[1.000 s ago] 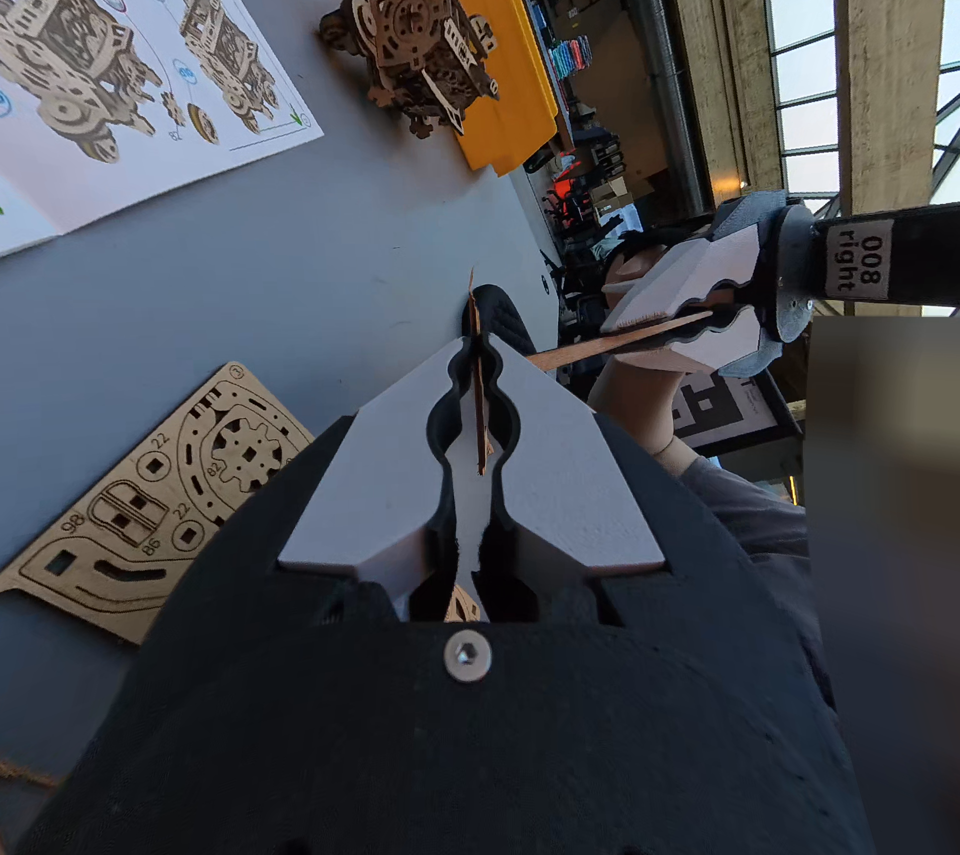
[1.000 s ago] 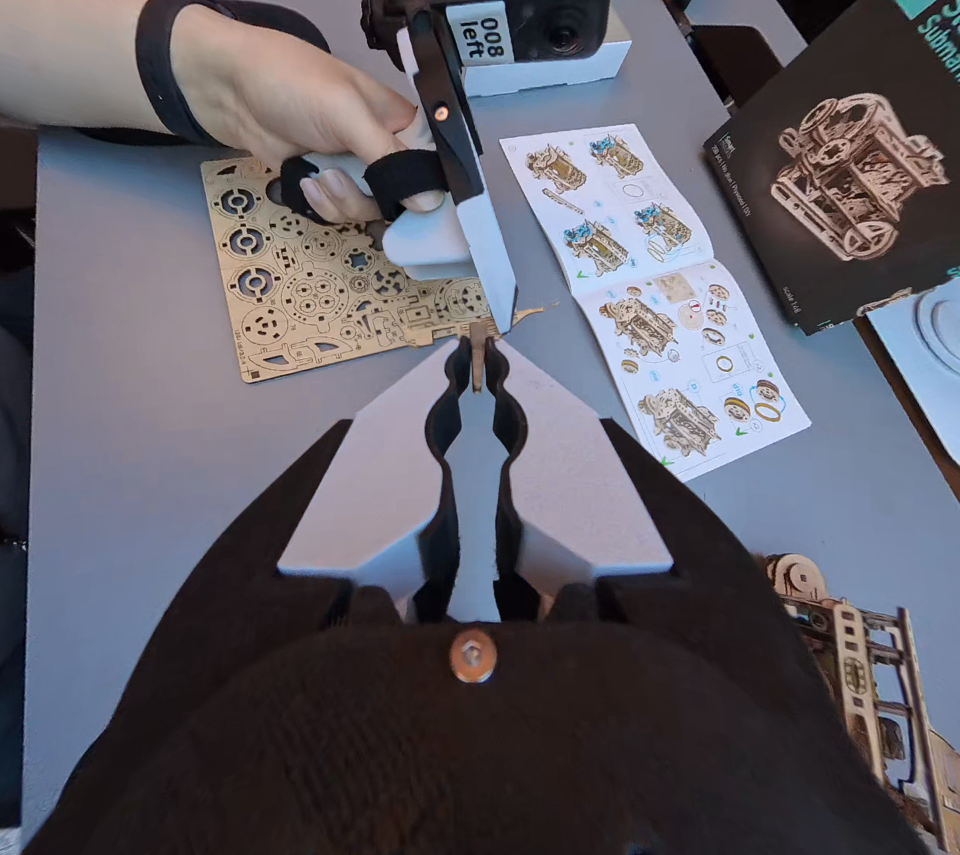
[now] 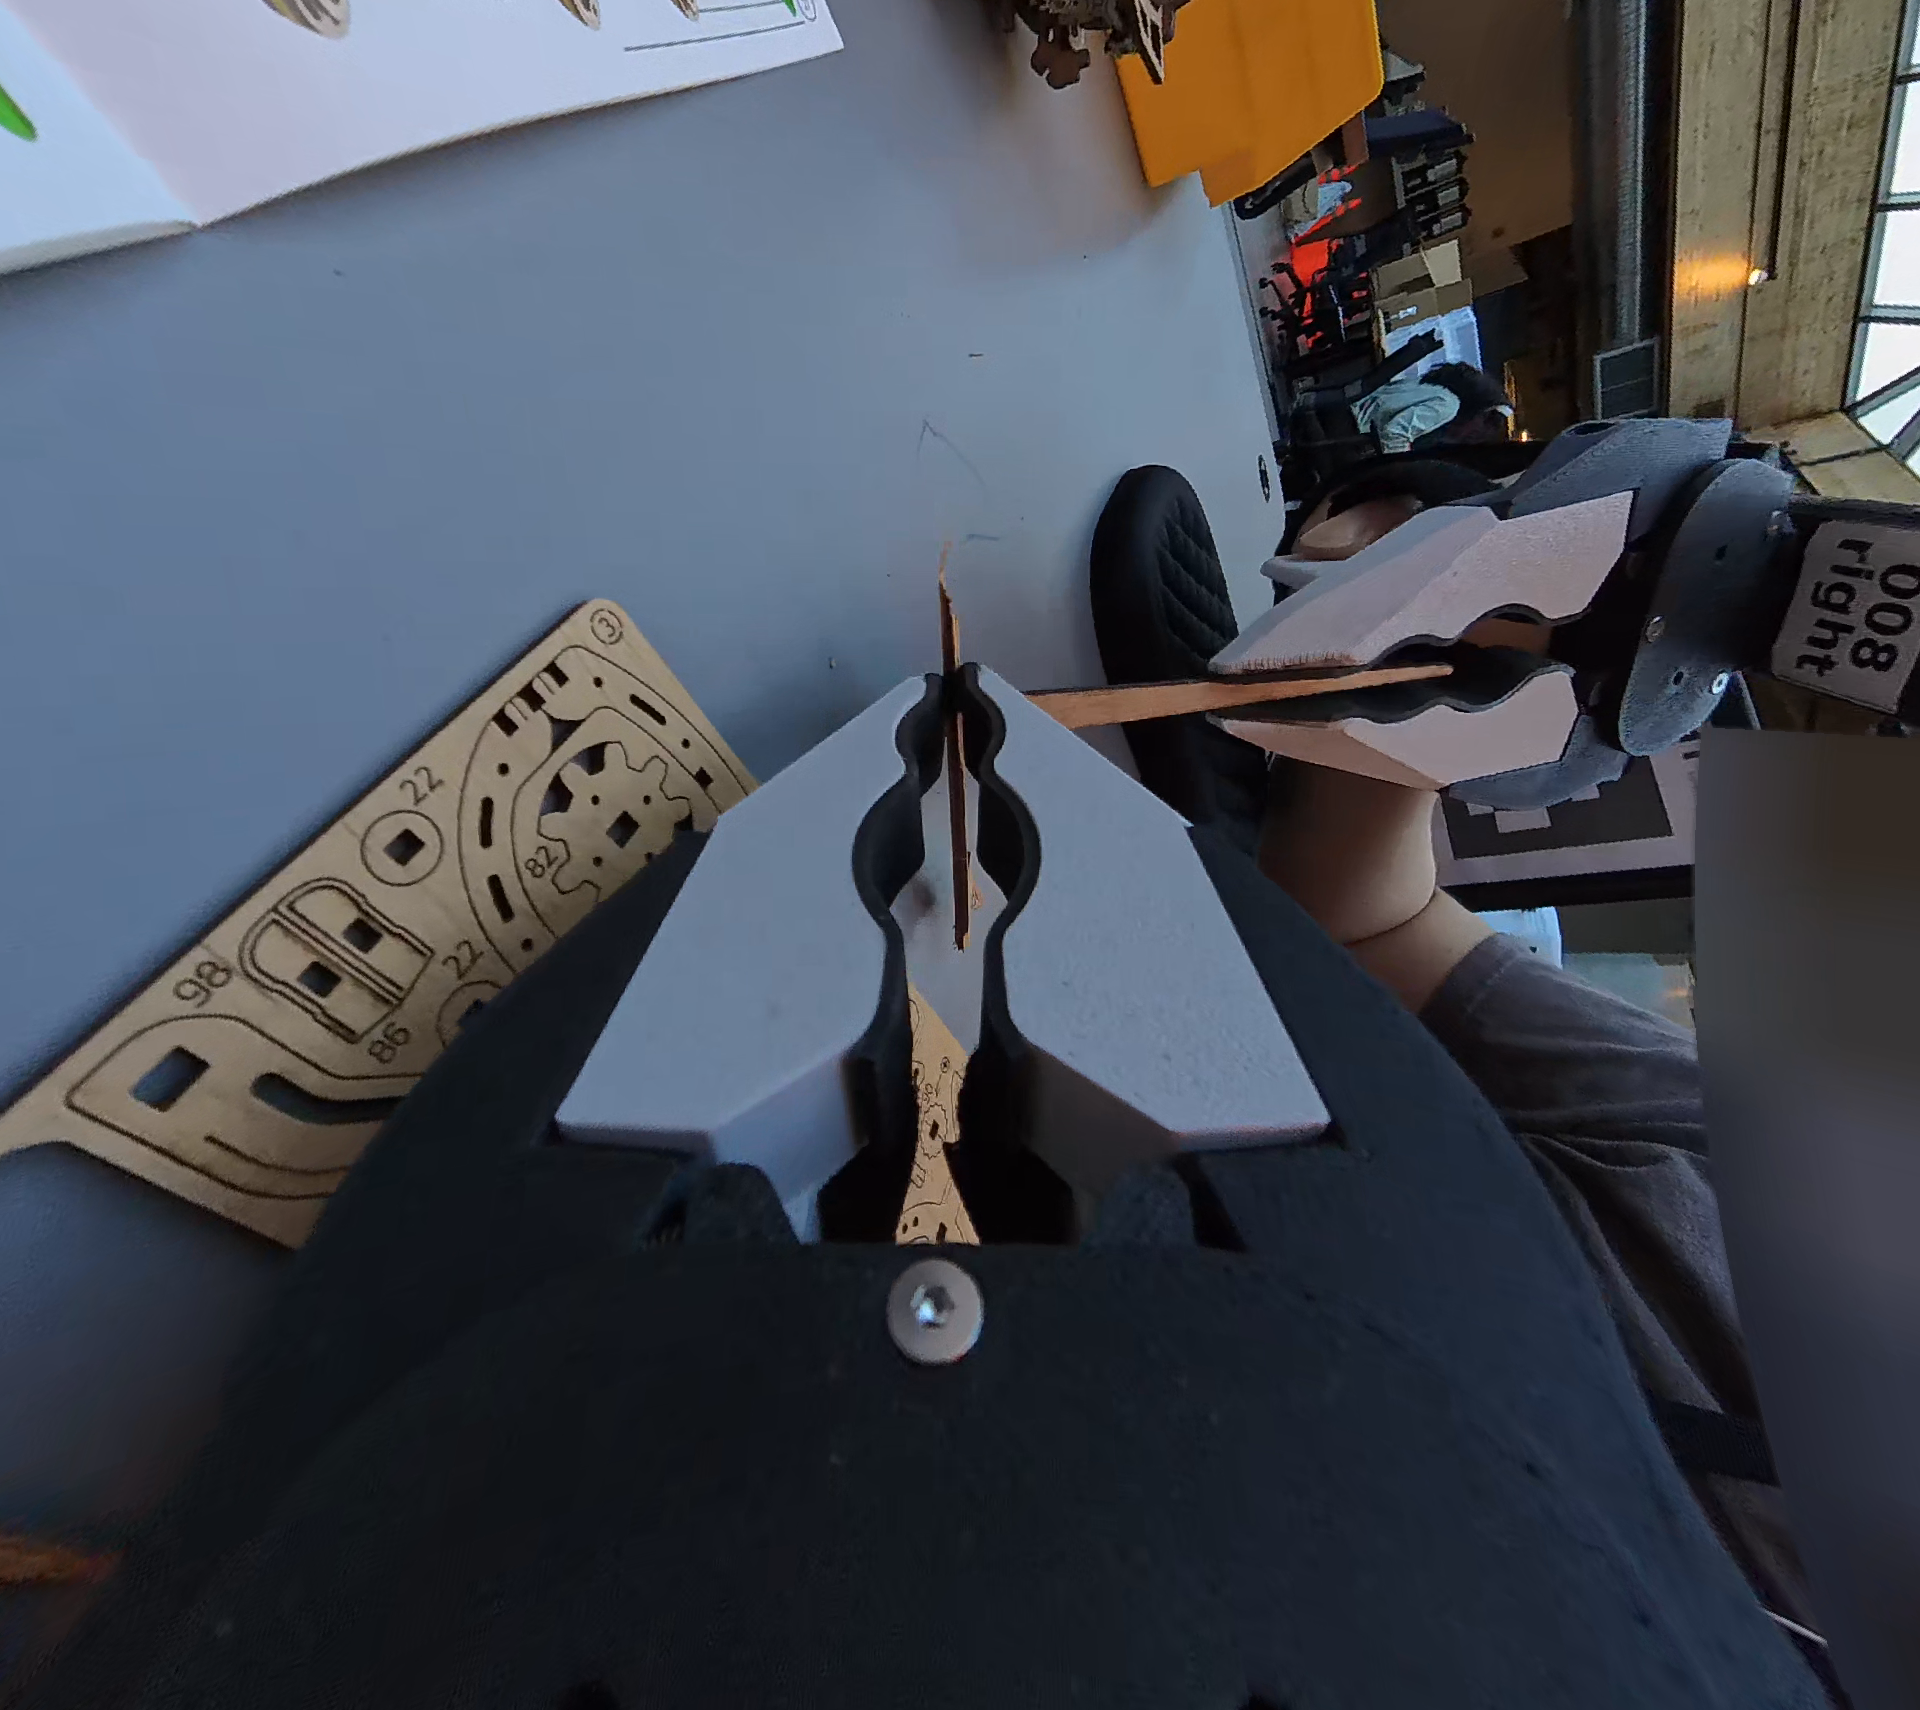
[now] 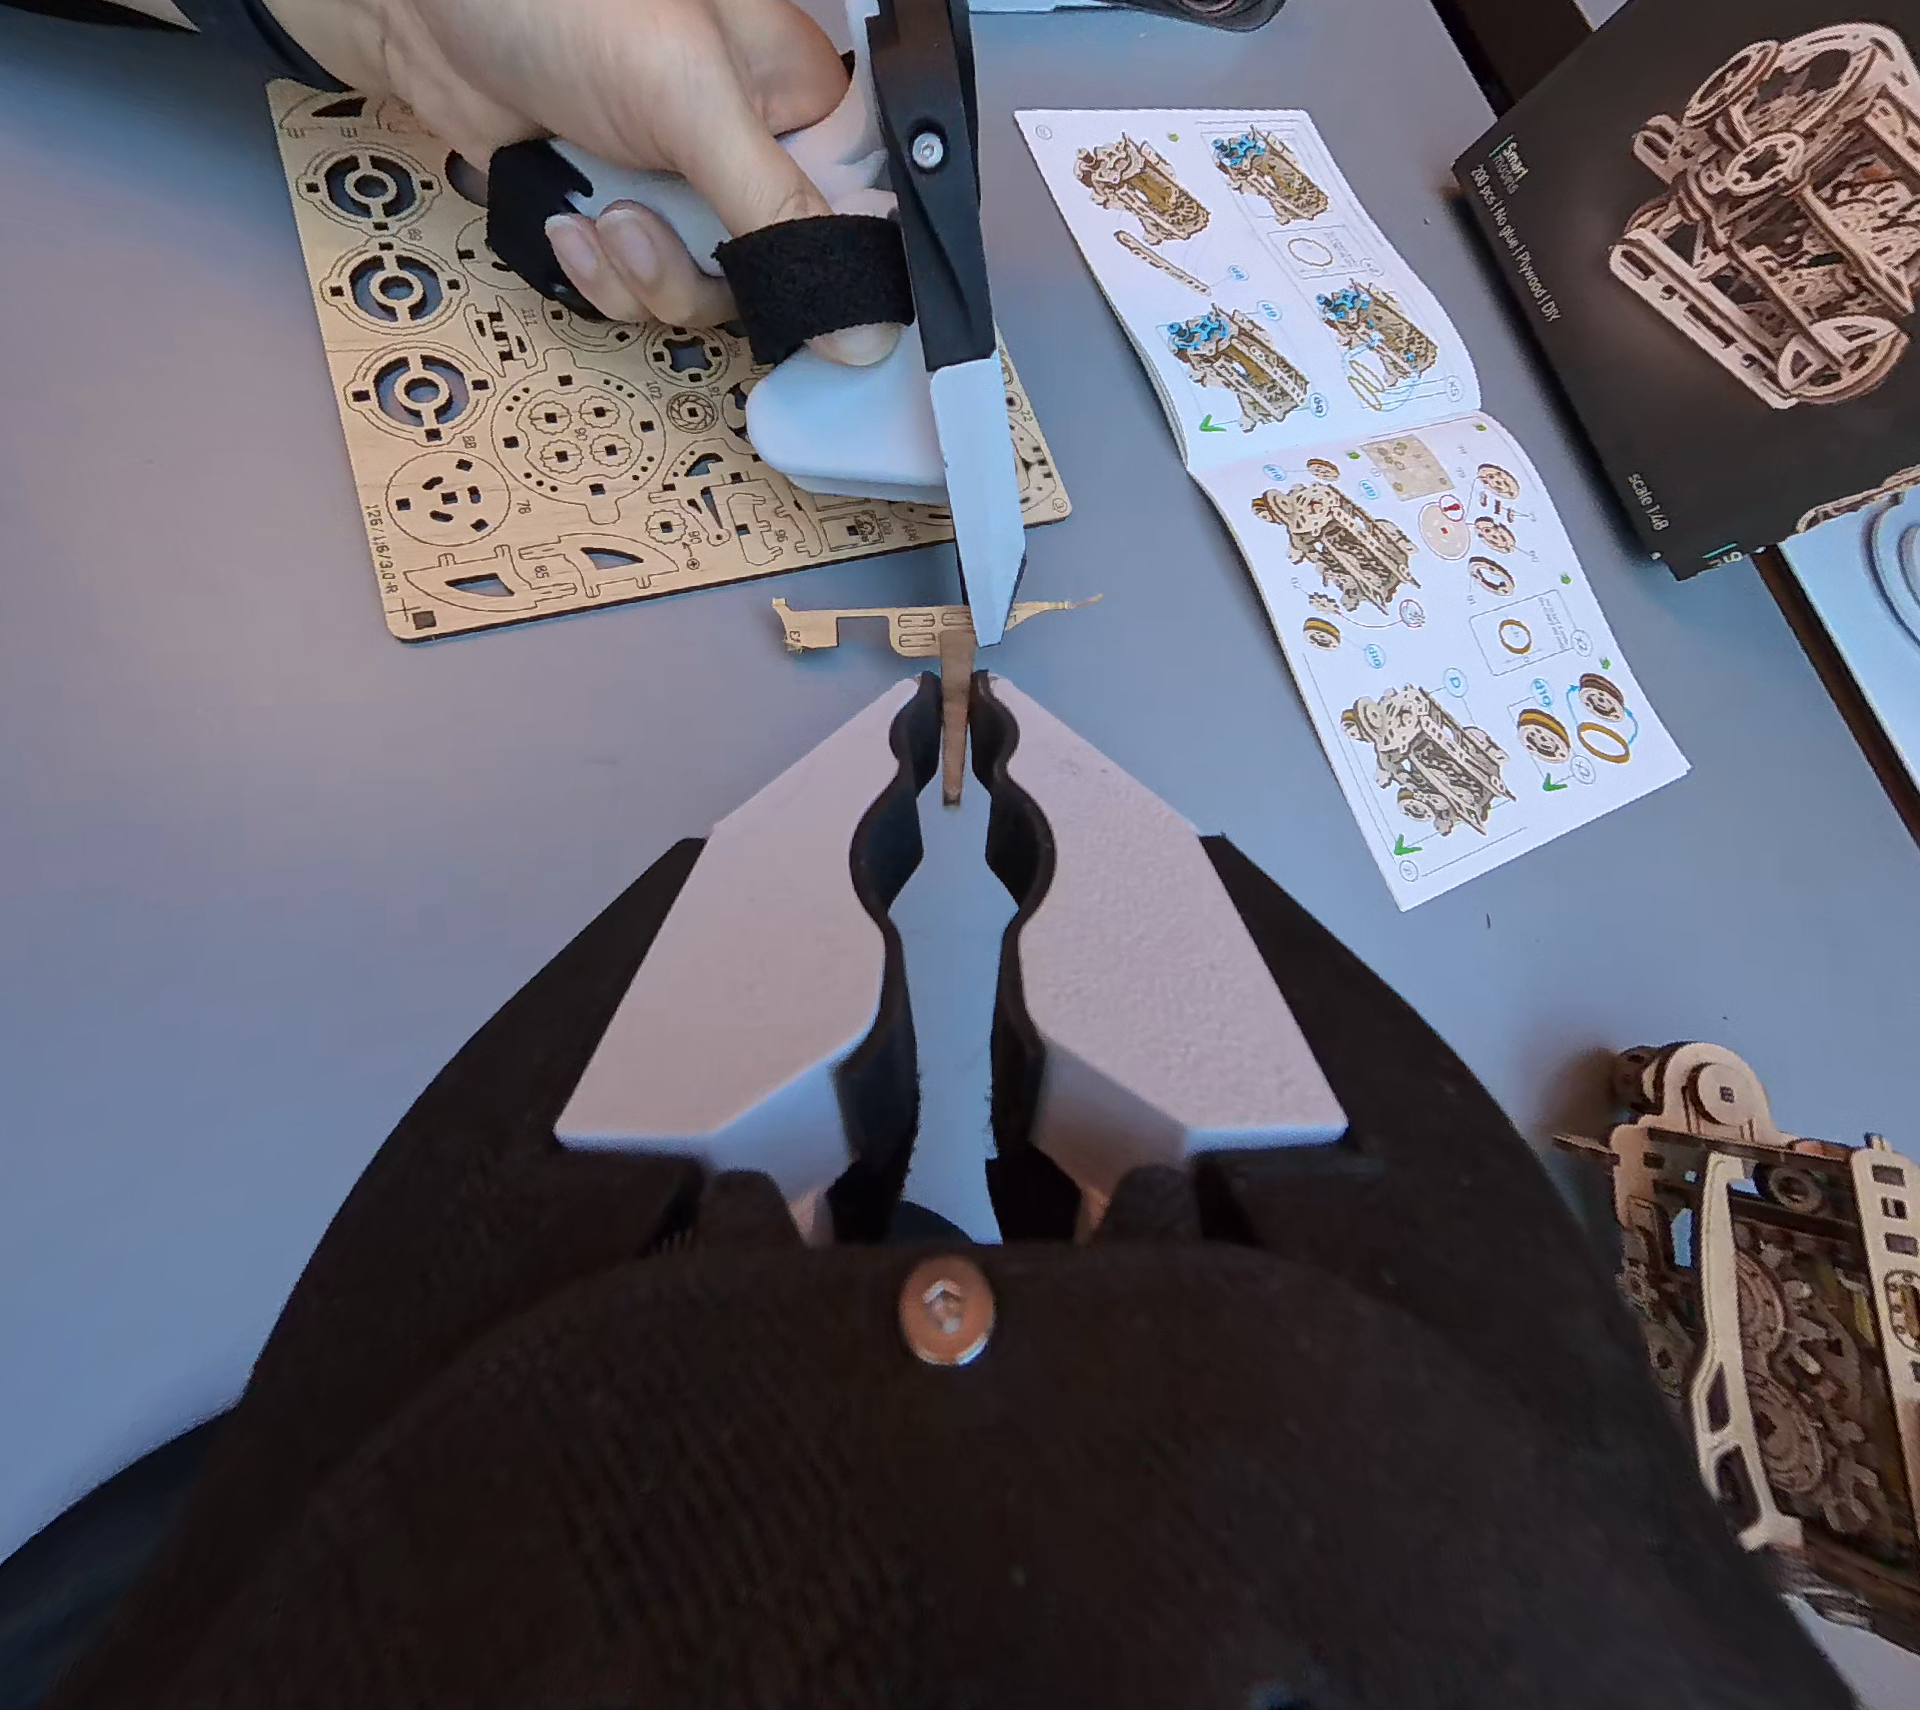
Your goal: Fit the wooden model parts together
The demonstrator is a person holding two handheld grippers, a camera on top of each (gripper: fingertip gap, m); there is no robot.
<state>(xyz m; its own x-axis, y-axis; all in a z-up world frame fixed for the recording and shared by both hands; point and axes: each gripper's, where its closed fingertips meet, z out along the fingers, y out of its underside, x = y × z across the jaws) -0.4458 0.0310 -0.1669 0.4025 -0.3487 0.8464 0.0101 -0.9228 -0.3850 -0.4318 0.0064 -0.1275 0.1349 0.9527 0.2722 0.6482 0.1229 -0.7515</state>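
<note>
Right wrist view looks down on a grey table (image 4: pixel 260 829) with bare surface to the left of the grippers and below the plywood sheet (image 4: pixel 582 455), whose near edge lies just beyond the two held parts. An open instruction booklet (image 4: pixel 1382 538) lies to the right, a dark box (image 4: pixel 1745 206) past it at the table's right edge, and the assembled wooden model (image 4: pixel 1787 1328) stands at lower right, well apart from the tips. The right gripper (image 4: pixel 954 686) is pinched narrow on a thin wooden strip (image 4: pixel 953 725), seen edge-on. Its far end meets the flat wooden part (image 4: pixel 894 626), a pale laser-cut piece with slots and a notched left end, held above the table by the left gripper (image 4: pixel 992 621), which comes down from above in a hand (image 4: pixel 582 50).

Left wrist view shows the left gripper (image 3: pixel 954 686) clamped tight on that part, edge-on, with the strip (image 3: pixel 1195 694) reaching in from the right gripper (image 3: pixel 1236 694). A yellow bin (image 3: pixel 1278 29) sits at the far table edge.
</note>
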